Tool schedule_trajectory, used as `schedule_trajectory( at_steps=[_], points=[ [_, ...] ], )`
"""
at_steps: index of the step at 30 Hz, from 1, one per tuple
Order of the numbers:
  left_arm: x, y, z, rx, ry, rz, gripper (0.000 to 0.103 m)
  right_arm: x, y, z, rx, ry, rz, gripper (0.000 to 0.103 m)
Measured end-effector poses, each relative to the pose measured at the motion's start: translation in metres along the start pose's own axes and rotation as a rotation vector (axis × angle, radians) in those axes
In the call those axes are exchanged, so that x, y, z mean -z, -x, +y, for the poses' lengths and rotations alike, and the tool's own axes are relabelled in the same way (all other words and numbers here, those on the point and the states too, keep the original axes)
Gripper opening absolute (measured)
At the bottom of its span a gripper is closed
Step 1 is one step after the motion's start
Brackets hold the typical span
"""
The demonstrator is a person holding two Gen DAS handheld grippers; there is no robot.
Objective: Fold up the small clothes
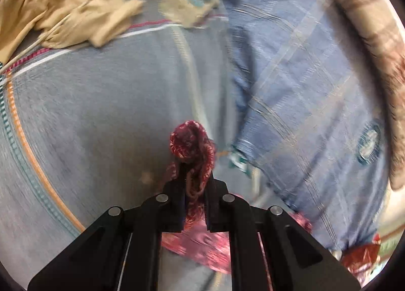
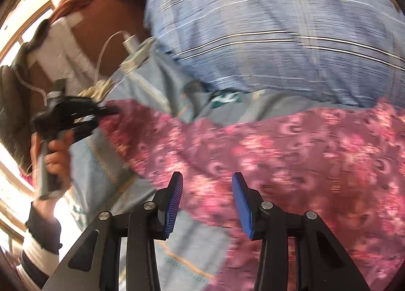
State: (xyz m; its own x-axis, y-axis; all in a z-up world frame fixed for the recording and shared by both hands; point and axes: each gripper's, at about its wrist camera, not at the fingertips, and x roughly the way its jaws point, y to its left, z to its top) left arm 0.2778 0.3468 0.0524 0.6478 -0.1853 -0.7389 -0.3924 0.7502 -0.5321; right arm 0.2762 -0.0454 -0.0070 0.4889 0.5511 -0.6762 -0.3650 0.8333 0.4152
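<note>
A bunched fold of pink-and-red patterned cloth (image 1: 195, 154) is pinched between the closed jaws of the left gripper (image 1: 195, 184), with more of it trailing beneath them. A grey sheet with striped borders (image 1: 101, 103) is spread below. A blue checked fabric (image 1: 303, 83) is seen at right, and crumpled beige cloth (image 1: 65, 10) at upper left. The view is blurred.

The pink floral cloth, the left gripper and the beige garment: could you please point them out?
pink floral cloth (image 2: 291, 154): right wrist view, spread middle.
left gripper (image 1: 195, 184): left wrist view, fingertips shut on bunched cloth.
beige garment (image 1: 65, 10): left wrist view, crumpled centre.
</note>
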Motion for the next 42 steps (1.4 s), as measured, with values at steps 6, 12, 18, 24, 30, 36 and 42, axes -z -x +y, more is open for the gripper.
schedule_trajectory(
  at_steps=[6,12,18,24,30,36,42],
  points=[
    [0.035,0.020,-0.077,0.126,-0.116,0.024,0.008,0.012,0.024,-0.039,0.032,-0.084,-0.031,0.043],
    [0.076,0.018,-0.151,0.186,-0.209,0.061,0.008,0.033,0.064,-0.085,0.073,-0.171,-0.067,0.043],
    [0.132,-0.020,-0.224,0.243,-0.255,0.192,0.008,0.056,0.117,-0.133,0.140,-0.239,-0.122,0.043],
    [0.196,-0.062,-0.300,0.244,-0.335,0.286,0.008,0.088,0.173,-0.189,0.221,-0.329,-0.183,0.043],
    [0.259,-0.108,-0.371,0.231,-0.423,0.379,0.008,0.128,0.212,-0.246,0.268,-0.471,-0.214,0.042],
    [0.320,-0.148,-0.406,0.154,-0.522,0.493,0.010,0.145,0.234,-0.258,0.287,-0.469,-0.247,0.041],
    [0.323,-0.128,-0.400,0.175,-0.573,0.522,0.032,0.146,0.242,-0.262,0.270,-0.501,-0.284,0.044]
  ],
)
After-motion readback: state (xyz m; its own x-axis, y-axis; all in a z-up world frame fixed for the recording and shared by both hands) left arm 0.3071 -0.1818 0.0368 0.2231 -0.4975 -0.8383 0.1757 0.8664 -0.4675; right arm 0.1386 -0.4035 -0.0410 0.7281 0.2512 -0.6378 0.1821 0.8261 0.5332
